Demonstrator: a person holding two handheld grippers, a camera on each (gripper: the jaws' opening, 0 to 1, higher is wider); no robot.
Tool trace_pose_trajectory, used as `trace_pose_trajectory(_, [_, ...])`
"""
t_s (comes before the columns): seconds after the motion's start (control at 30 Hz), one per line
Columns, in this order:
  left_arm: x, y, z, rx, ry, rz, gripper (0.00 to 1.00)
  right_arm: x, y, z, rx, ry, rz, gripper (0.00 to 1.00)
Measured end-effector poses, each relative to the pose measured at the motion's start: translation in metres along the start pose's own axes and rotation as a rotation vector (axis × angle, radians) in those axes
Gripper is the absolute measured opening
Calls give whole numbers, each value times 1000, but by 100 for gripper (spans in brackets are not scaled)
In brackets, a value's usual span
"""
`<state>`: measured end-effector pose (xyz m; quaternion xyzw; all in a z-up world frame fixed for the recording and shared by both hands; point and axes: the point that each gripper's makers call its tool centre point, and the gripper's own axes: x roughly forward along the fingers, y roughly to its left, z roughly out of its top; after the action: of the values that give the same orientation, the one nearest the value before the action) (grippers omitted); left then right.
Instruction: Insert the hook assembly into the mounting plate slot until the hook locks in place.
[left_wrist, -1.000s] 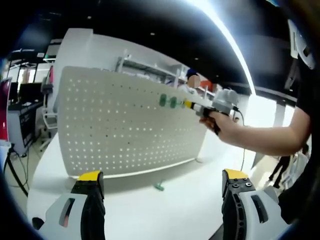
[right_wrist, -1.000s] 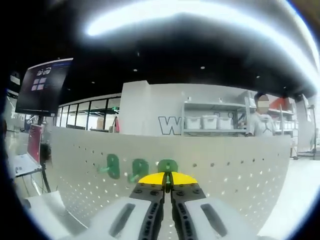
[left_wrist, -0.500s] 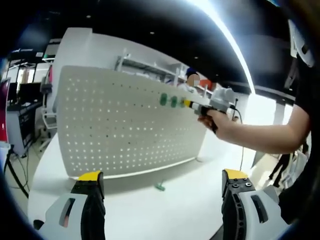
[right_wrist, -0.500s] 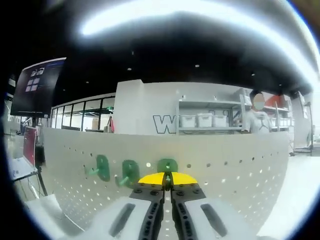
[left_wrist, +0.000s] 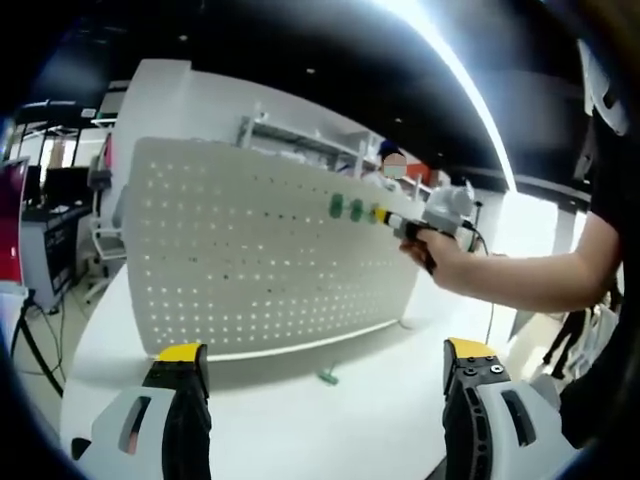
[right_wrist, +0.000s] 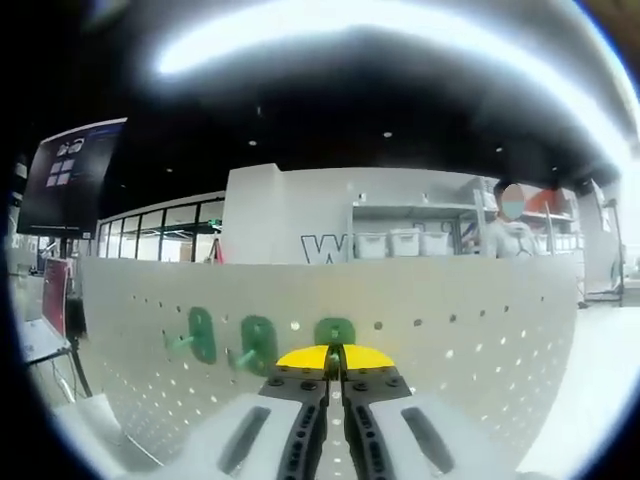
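The white perforated mounting plate (left_wrist: 260, 260) stands upright on a white table (left_wrist: 300, 420). Two green hooks (left_wrist: 337, 206) (left_wrist: 356, 210) hang near its top edge. To their right, my right gripper (left_wrist: 385, 216), held in a person's hand (left_wrist: 432, 248), presses against the plate. In the right gripper view its jaws (right_wrist: 334, 358) are shut on a third green hook (right_wrist: 334, 330) that sits flat on the plate (right_wrist: 470, 350), with the two hung hooks (right_wrist: 201, 333) (right_wrist: 258, 343) to the left. My left gripper (left_wrist: 325, 352) is open and holds nothing, low in front of the plate. Another green hook (left_wrist: 328, 378) lies on the table.
The person's forearm (left_wrist: 530, 285) reaches in from the right. Behind the plate are shelves with white bins (right_wrist: 405, 243) and a standing person (right_wrist: 510, 235). A dark screen (right_wrist: 70, 175) hangs at the left. The table's left edge (left_wrist: 75, 350) curves away toward desks.
The right gripper and its hook have stayed against the plate by the two hung hooks. Both views have shifted slightly with the hands. The left gripper remains open.
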<state>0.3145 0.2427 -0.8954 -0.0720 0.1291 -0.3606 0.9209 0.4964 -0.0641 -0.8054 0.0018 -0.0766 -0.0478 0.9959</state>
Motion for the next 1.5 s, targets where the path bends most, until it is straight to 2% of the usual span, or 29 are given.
trace_pose_trajectory(0.27, [-9, 4, -6, -17, -3, 20, 99, 1, 0, 0, -17, 1, -3, 0])
trace_pose_trajectory(0.6, [-10, 2, -12, -25, 10, 13, 98, -1, 0, 1, -37, 27, 1, 1])
trace_pose_trajectory(1.0, [-14, -2, -13, -11, 12, 14, 98, -4, 7, 0, -21, 55, 28, 12])
trace_pose_trajectory(1.1, [-17, -2, -16, -18, 13, 18, 99, -6, 6, 3, -16, 52, 22, 15])
trace_pose_trajectory(1.5, [-22, -3, -26, -20, 34, 24, 98, -17, 4, 29, -41, 13, 40, 15])
